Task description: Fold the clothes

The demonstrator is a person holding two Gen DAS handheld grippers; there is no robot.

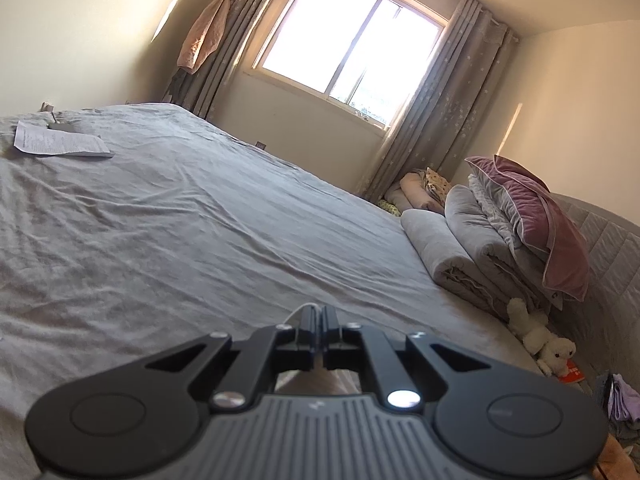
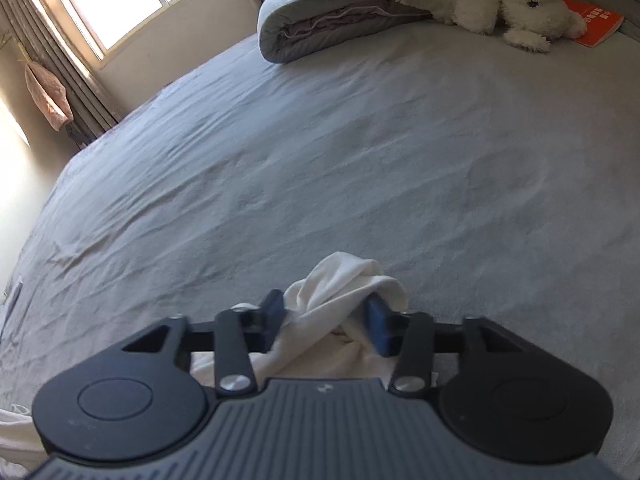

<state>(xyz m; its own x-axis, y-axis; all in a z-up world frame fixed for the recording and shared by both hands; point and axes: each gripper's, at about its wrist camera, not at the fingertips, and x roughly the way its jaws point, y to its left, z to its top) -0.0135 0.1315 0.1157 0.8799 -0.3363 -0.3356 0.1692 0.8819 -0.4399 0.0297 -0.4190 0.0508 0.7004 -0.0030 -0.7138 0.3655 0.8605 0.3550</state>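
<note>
Clamping white cloth (image 2: 340,292); orange book (image 2: 596,26) illegible

The white cloth (image 2: 340,300) is soft and crumpled. In the right wrist view it is bunched into a lump with deep folds, and the top of the lump curls over like a little hood. It lies low on the grey bed sheet (image 2: 360,140), at the near edge of the view. More of the same white cloth trails back under the lump toward the near left corner, where a loose white piece shows. In the left wrist view only a thin white edge (image 1: 304,309) peeks out, and its shape cannot be told.
</note>
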